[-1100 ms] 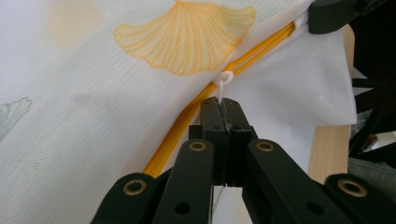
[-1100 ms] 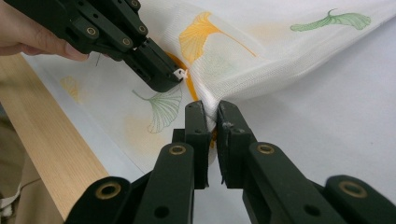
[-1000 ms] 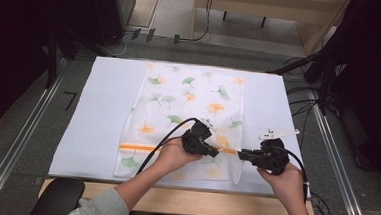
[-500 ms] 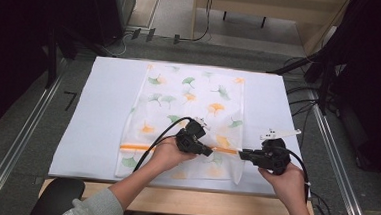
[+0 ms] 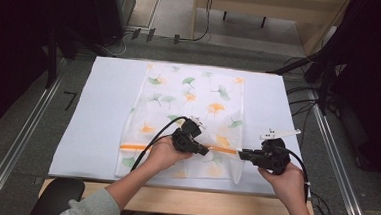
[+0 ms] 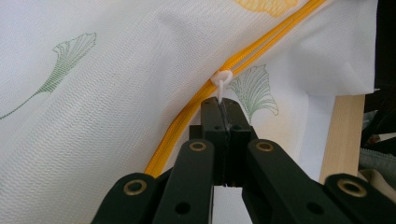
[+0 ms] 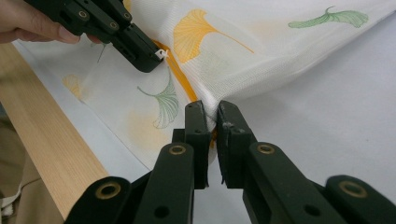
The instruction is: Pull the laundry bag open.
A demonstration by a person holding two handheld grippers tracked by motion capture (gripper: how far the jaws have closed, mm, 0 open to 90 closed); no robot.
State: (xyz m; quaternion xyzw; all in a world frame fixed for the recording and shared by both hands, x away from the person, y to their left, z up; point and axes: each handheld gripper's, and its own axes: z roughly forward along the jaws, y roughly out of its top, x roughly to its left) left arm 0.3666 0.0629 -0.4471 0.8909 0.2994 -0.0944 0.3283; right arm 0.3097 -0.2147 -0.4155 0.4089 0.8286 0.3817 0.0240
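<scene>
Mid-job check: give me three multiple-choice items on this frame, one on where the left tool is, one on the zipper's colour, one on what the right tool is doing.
1. Where is the left tool working?
A. on the zipper line of the mesh bag
B. at the bag's far edge
C. off the table

2. What colour is the zipper?
A. green
B. orange-yellow
C. black

3. What state is the right tool in?
A. wide open above the table
B. shut on the bag's edge at the zipper's end
C. holding a cable

Key: 1 A, its tips grip the white zipper pull; 2 B, plain in the left gripper view; 3 B, bag fabric is pinched between its jaws in the right gripper view.
</scene>
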